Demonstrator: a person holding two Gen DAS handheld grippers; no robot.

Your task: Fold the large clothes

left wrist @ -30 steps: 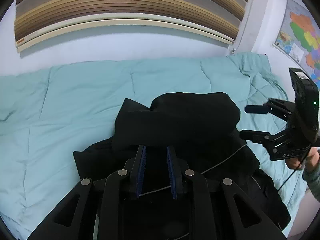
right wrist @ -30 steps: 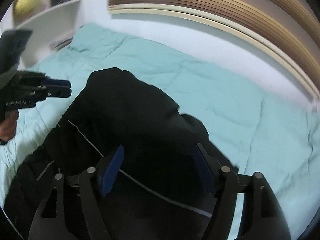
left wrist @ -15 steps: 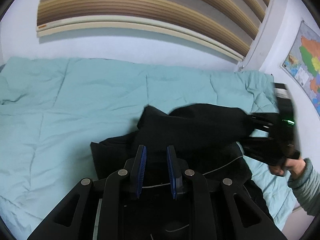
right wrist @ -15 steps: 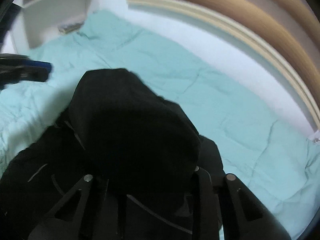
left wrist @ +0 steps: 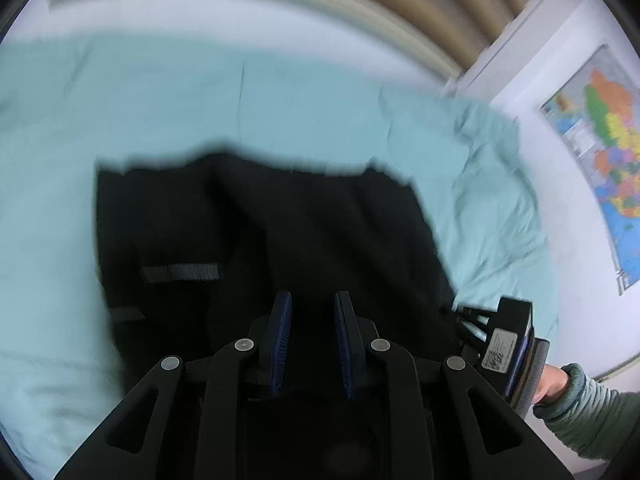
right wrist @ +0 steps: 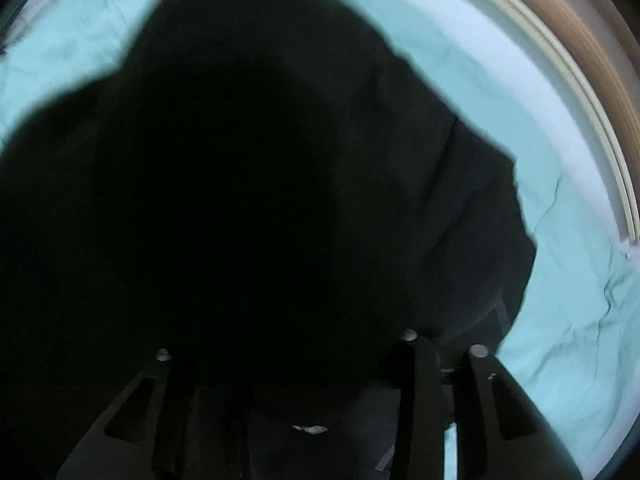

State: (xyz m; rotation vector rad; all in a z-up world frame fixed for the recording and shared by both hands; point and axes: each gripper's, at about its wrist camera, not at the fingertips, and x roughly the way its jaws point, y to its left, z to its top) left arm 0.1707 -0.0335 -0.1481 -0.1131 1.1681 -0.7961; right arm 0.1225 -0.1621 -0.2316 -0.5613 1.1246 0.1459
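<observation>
A large black garment (left wrist: 280, 232) with grey reflective strips lies on a teal quilt (left wrist: 280, 112) on a bed. My left gripper (left wrist: 311, 320) sits over its near edge, its blue pads a small gap apart, with black cloth between and under them. In the right wrist view the black garment (right wrist: 240, 180) drapes over my right gripper and hides the fingertips. The right gripper (left wrist: 468, 320) shows at the garment's right edge in the left wrist view, its fingers buried in the cloth. Both views are blurred.
A striped headboard (left wrist: 360, 0) and white wall run behind the bed. A coloured wall map (left wrist: 600, 152) hangs at the right. The quilt (right wrist: 560, 300) spreads to the right of the garment in the right wrist view.
The right gripper moved from above the garment down to its right edge and into the cloth. The humped garment has spread flatter and wider. Both cameras swung forward over it.
</observation>
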